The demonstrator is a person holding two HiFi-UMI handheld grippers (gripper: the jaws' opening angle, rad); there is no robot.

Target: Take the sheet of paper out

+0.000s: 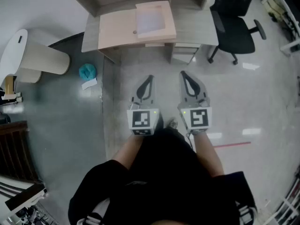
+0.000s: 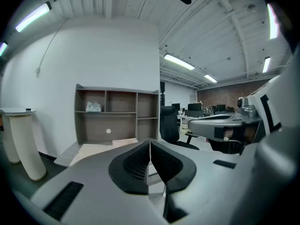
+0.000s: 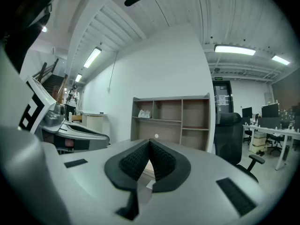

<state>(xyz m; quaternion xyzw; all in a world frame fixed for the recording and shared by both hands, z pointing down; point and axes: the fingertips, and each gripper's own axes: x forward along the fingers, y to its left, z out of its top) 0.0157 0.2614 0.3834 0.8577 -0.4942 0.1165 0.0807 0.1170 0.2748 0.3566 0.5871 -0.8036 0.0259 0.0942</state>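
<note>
Left tongs (image 1: pixel 149 78); right tongs (image 1: pixel 183 74) (both closed)

**A:** How are the three cameras set up here?

**B:** The head view is taken from high up and aimed steeply down. The left gripper (image 1: pixel 150 78) and right gripper (image 1: pixel 183 73) are seen from above at mid-frame, with the desk (image 1: pixel 117 29) up by the top edge. Each gripper view is shot from right behind its own jaws, pointed nearly level.

**A:** Any overlap?

**B:** Yep. The desk, its shelf unit (image 2: pixel 117 114) and the black office chair (image 1: pixel 232 27) are caught in all three. The shelves are faced almost head-on from some way off, and each gripper is glimpsed at the edge of the other's view.
</note>
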